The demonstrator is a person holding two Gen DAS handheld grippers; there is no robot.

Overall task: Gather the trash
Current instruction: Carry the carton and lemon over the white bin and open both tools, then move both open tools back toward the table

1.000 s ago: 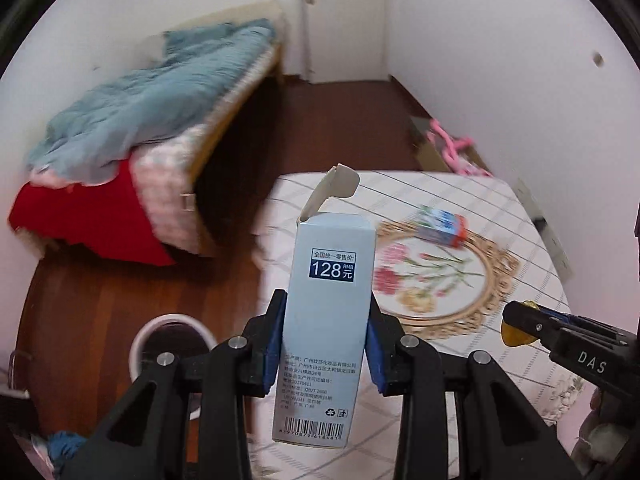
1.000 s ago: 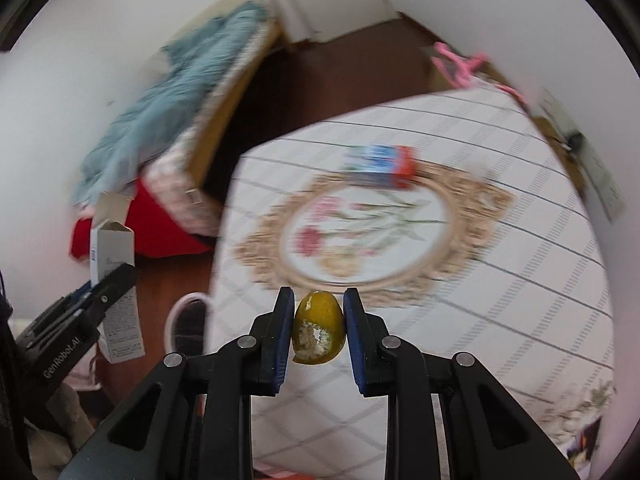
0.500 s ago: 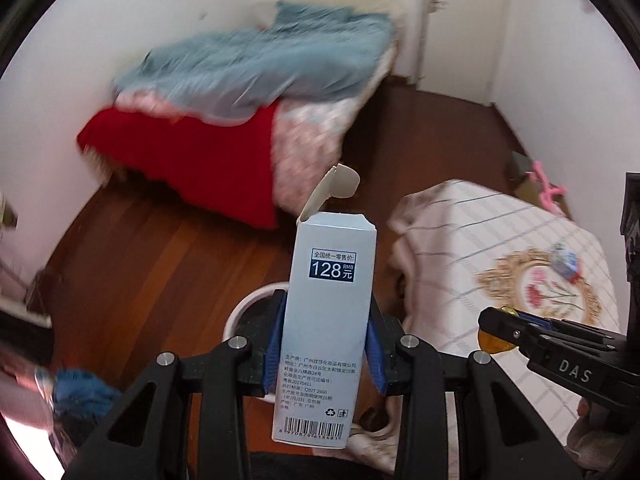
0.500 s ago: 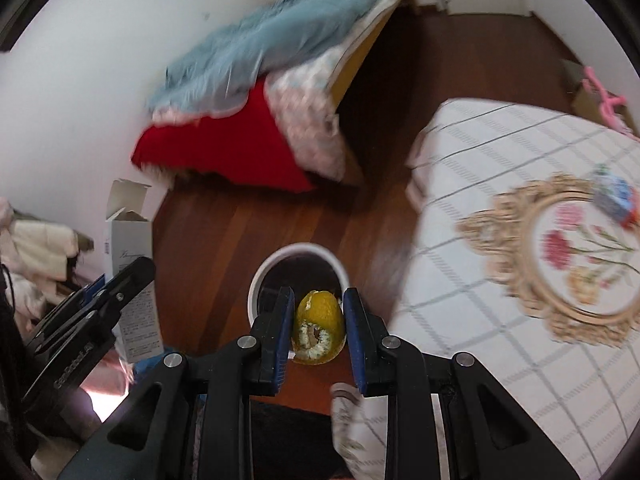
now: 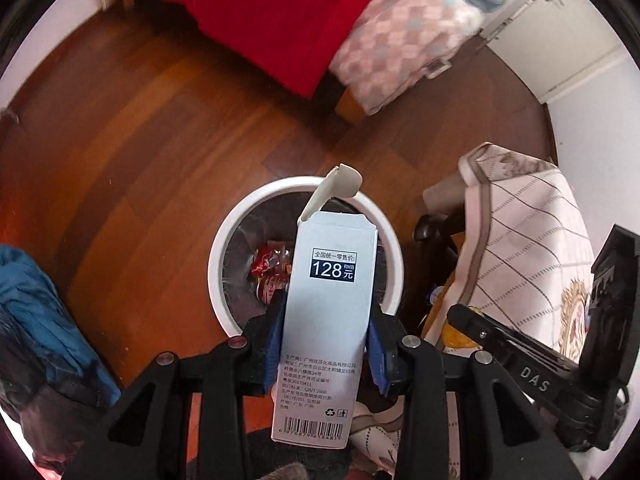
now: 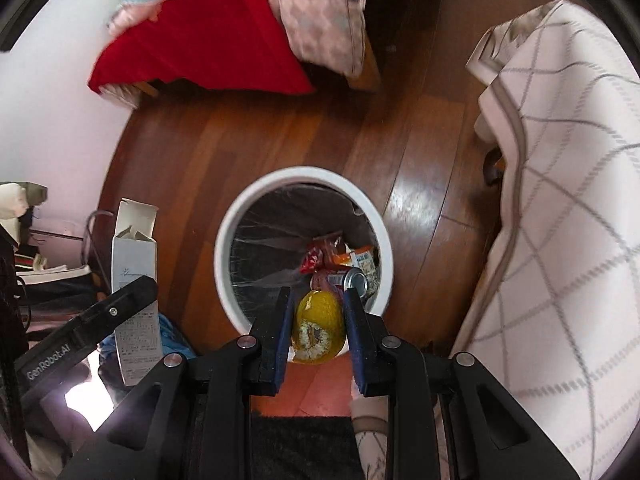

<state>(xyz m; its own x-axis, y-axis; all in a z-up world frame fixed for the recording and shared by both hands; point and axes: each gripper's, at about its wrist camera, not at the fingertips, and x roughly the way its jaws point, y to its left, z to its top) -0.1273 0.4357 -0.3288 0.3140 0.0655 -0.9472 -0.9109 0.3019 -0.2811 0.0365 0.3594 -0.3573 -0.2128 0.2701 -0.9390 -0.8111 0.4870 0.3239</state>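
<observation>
My left gripper is shut on a tall pale blue carton with an open top flap, held upright above the white round trash bin. My right gripper is shut on a yellow fruit peel, held over the near rim of the same bin. The bin has a clear liner and holds red wrappers and a can. The carton also shows at the left of the right wrist view, and the right gripper shows at the right of the left wrist view.
The bin stands on a wooden floor. A table with a checked cloth is to the right. A bed with red and pink covers is beyond. Blue cloth lies at the left.
Both grippers have swung away from the table and tilted down over the bin, which now fills the middle of both views. Each still holds its item.
</observation>
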